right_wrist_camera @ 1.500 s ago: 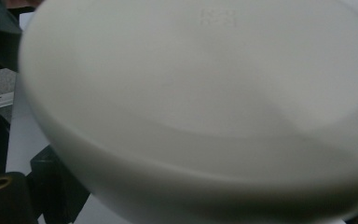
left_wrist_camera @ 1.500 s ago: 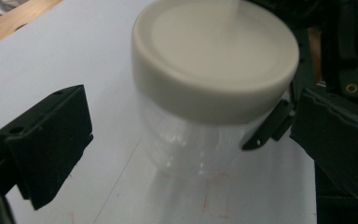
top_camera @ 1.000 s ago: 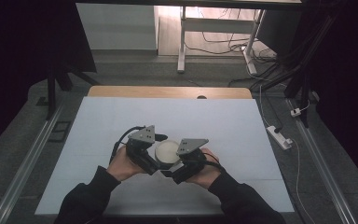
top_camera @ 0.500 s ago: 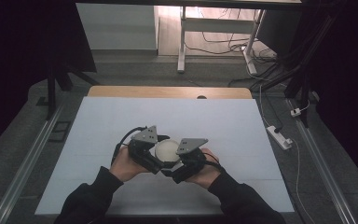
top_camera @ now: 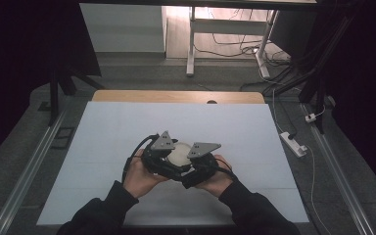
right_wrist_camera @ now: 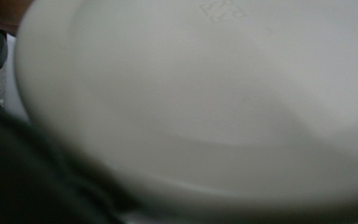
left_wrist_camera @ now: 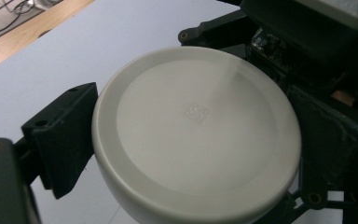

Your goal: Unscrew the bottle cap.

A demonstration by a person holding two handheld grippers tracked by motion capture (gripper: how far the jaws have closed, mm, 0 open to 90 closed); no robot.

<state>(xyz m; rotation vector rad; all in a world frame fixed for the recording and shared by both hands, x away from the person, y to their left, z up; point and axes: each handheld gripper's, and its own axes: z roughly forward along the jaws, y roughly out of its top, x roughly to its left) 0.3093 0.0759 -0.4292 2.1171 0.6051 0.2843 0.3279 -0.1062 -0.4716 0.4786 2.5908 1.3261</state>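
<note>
1. White round lid (top_camera: 179,152), high view: it sits between the left gripper (top_camera: 160,155) and the right gripper (top_camera: 196,164), near the middle of the white table mat (top_camera: 103,132), on the person's side. Both hands are wrapped round the gripper bodies, close together. Whether the lid rests on the mat or is lifted clear of it cannot be told from above. Risk: two grippers crowded on one small smooth disc; if the hands pull unevenly, the lid could twist out of one hold.

2. Left gripper view: the lid (left_wrist_camera: 196,135) lies flat-face to the camera, rim rounded, a faint embossed mark at its centre. The jaws stand wide apart, one at each edge of the lid, closed in on it across its full width (contact on the right side is dark, so firmness is a judgement). Risk: the curved, glossy rim gives the flat pads little purchase; the lid may slip out toward the mat.

3. Right gripper view: the lid (right_wrist_camera: 205,107) is very close and blurred. How far this claw is open, and whether it grips the lid, I cannot tell. Risk: if it is only touching, any push would lever the lid out of the left hold.
</note>
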